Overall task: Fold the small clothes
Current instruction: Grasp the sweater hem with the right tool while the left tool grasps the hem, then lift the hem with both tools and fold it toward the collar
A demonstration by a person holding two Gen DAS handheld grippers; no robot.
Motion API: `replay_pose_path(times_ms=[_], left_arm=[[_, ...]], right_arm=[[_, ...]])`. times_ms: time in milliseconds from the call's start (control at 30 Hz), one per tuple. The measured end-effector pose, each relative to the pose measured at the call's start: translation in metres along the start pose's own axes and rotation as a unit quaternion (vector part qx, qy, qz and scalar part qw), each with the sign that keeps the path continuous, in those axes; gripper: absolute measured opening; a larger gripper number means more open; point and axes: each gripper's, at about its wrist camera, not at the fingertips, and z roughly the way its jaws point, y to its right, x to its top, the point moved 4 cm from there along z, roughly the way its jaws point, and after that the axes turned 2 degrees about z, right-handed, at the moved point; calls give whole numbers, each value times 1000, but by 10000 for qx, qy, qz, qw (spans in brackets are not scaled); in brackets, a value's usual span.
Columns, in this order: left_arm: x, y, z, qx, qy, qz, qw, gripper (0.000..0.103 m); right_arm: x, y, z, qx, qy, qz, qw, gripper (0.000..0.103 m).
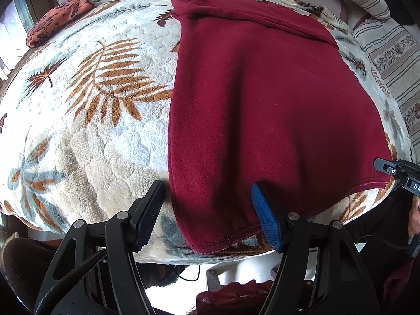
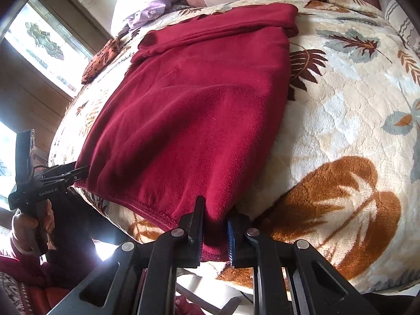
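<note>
A maroon fleece garment (image 1: 262, 92) (image 2: 197, 105) lies flat on a cream blanket with leaf prints (image 1: 92, 131) (image 2: 341, 105), its far end folded over. My left gripper (image 1: 207, 186) stands open astride the near left corner. Its black finger (image 1: 149, 210) rests on the blanket just outside the cloth's edge, and its blue pad (image 1: 265, 215) sits on top of the cloth. My right gripper (image 2: 215, 218) is shut on the near right corner, with the hem bunched between its pads. In the right wrist view a hand (image 2: 31, 223) holds the left gripper (image 2: 81, 172) at the garment's other corner.
An orange patterned cloth (image 1: 57, 18) (image 2: 102, 57) and a purple cloth (image 2: 147, 13) lie at the blanket's far left. Striped fabric (image 1: 388, 52) is at the right. The blanket's near edge drops off just below both grippers. A window (image 2: 39, 39) is on the left.
</note>
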Motion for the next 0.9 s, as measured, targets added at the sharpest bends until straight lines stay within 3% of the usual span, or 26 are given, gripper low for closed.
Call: replay_pose_path(times_ms=[267,467,533,600,667,733,900], left_arm=[[0,1,-2,20,39,-19,10000,66],[1,1,-7,15,33,15,10000,47],[2,1,-9,-51,-4,16,10000,32],[5,-1,-14,-136,10,-48,9999,25],[11,-6,-21,-264,64,-151,9995,24],[19,-13,-28,-379,150,-298,9987,16],[47,-28,-44,-419,483,-506,9967,16]], right_arm=[[10,-11,-5,-185,163,-216,9995,11],[18,-20,-15,-208,344,-337,9986,11],[20,-22,-16,-182,371,-345,9985,11],[22,-22,-17,-147,404,-349,9985,11],[24,-22,-20,-96,441,-343,9984,11],[30,-23,-23,-14,504,-331,9982,11],[54,-23,-42,266,823,-224,9960,10]])
